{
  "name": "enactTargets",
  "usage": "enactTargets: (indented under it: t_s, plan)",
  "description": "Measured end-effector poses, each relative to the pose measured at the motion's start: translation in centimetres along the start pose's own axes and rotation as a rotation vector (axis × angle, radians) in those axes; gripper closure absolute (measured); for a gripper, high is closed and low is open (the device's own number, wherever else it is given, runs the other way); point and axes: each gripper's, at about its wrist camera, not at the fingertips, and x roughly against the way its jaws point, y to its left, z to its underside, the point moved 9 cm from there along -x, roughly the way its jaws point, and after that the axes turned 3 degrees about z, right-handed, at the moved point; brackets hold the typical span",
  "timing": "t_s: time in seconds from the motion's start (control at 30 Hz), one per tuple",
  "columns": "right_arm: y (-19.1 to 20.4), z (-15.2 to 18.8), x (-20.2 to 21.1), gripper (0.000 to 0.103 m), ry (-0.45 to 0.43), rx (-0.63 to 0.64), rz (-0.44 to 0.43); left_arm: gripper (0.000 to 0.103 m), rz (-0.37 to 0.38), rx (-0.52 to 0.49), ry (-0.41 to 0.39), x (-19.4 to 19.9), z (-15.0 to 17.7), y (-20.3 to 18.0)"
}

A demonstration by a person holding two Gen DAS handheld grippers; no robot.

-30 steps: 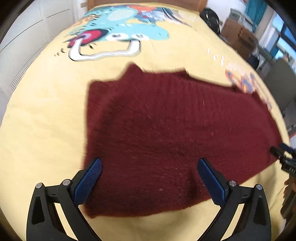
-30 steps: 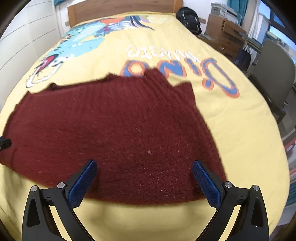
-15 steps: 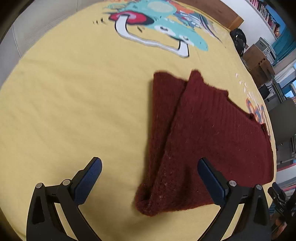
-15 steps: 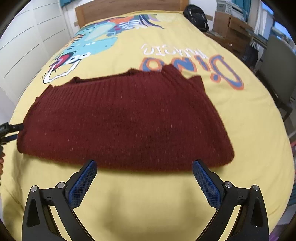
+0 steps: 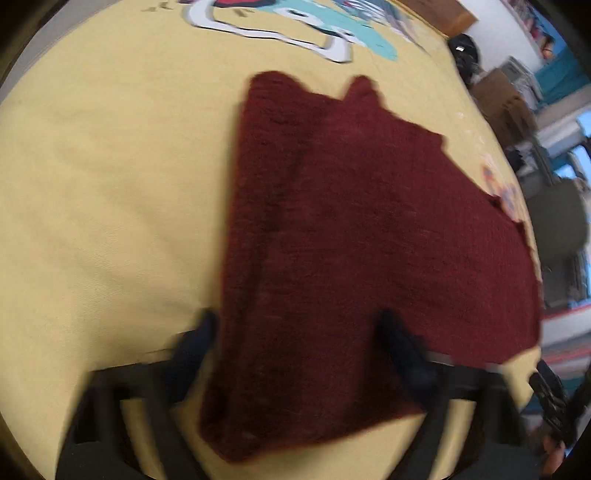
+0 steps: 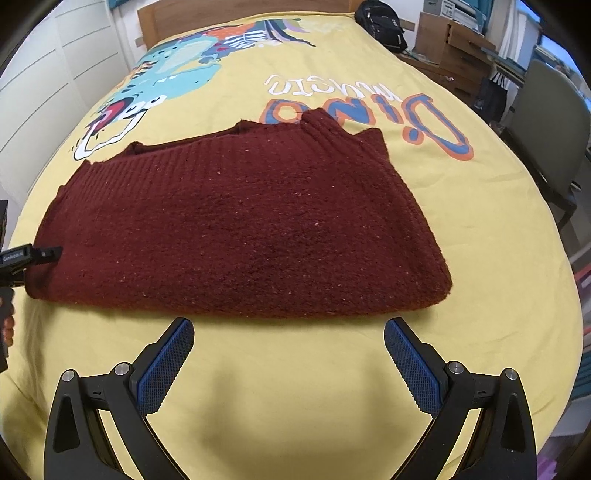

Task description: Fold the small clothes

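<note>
A dark red knitted sweater [image 6: 243, 229] lies folded flat on the yellow bedspread [image 6: 295, 387]. My right gripper [image 6: 288, 358] is open and empty, just short of the sweater's near folded edge. In the blurred left wrist view the sweater [image 5: 369, 240] fills the middle. My left gripper [image 5: 299, 354] is open, its fingers either side of the sweater's near corner, which lies between them. The left gripper's tip also shows in the right wrist view [image 6: 44, 254] at the sweater's left end.
The bedspread carries a dinosaur print [image 6: 166, 77] and orange-blue lettering [image 6: 369, 107]. A wooden headboard [image 6: 240, 11] and a black backpack [image 6: 380, 22] are at the far end. A grey chair [image 6: 550, 122] and cardboard boxes [image 6: 454, 40] stand to the right of the bed.
Both grippers let the sweater go and drew back from it. The left gripper swung left, then moved back in over the sweater's left corner. The sweater now lies flat.
</note>
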Motion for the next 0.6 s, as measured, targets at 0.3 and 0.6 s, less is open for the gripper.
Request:
enactTargets:
  t_s: [0.3,0.6]
  plan:
    - [-2.0,-0.5,1.2,0.000,-0.016,-0.037,0.000,0.077,0.041,-0.053,-0.033,4.6,-1.2,-5.1]
    - [-7.0,-1.6,3.7,0.000,-0.057,-0.109,0.013,0.079,0.041,-0.160,-0.023,6.0,-3.2,-15.4]
